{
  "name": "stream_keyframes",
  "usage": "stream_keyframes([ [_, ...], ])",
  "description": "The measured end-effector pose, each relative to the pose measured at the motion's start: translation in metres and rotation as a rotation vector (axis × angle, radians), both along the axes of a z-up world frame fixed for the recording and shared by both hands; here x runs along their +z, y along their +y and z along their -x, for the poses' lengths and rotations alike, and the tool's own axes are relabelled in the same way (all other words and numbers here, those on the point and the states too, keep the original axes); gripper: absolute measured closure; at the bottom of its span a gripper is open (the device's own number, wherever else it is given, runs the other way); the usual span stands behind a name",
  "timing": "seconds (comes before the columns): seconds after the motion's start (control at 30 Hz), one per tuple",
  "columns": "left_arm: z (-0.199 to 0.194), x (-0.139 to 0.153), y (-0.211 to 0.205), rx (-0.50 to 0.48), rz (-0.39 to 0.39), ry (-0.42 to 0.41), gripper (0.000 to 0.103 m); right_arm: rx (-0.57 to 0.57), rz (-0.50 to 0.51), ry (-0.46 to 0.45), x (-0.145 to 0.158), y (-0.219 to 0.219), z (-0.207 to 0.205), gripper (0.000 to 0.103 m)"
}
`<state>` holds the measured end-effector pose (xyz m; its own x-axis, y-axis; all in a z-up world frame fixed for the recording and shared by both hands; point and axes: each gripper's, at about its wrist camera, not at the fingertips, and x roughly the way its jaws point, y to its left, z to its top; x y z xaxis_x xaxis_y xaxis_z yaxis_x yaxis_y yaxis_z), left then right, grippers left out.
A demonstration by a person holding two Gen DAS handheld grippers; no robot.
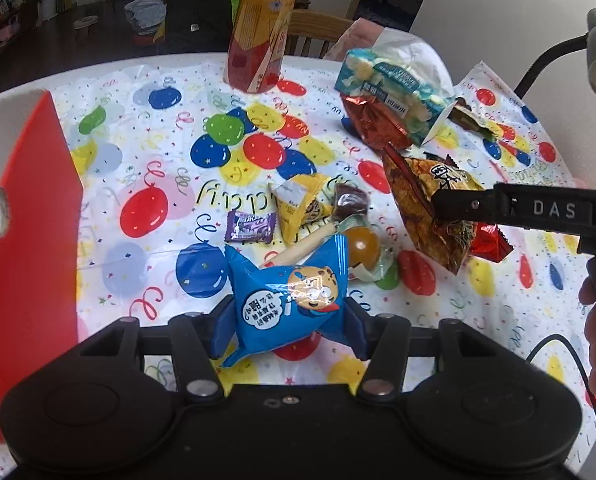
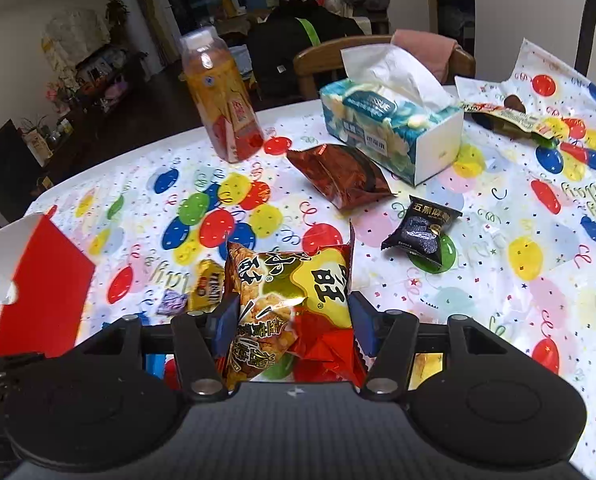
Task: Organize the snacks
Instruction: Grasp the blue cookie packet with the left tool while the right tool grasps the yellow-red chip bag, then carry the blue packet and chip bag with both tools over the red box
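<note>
Standing at the table's left edge, the red box [image 1: 30,216] appears to be the destination. The rice cracker bag [image 2: 290,312] is pinched in the right gripper [image 2: 294,320], the smaller blue cookie packet [image 1: 290,300] in the left gripper [image 1: 288,320]; carrying to the box is judged next.

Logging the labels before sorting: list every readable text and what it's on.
"DAS": on the right gripper, which shows in the left wrist view.
"旺": on the rice cracker bag.
"五黑麻": on the black packet, rest unclear.
"Happy": partly, on the tablecloth.
Blue cookie packet, bottle, tissue box: print too blurred.
</note>
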<state>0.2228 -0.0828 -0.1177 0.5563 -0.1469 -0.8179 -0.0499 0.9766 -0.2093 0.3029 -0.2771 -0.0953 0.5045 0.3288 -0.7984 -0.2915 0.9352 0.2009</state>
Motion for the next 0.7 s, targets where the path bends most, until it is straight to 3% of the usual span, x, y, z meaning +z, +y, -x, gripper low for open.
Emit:
stream_keyframes([
  [0.3, 0.024, 0.041, 0.016, 0.010, 0.045, -0.012, 0.049, 0.039, -0.011, -0.008, 0.040, 0.015, 0.036, 0.046],
  [0.7, 0.061, 0.083, 0.068, 0.076, 0.034, -0.031, 0.049, 0.136, -0.038, -0.060, 0.087, 0.066, 0.080, 0.046],
])
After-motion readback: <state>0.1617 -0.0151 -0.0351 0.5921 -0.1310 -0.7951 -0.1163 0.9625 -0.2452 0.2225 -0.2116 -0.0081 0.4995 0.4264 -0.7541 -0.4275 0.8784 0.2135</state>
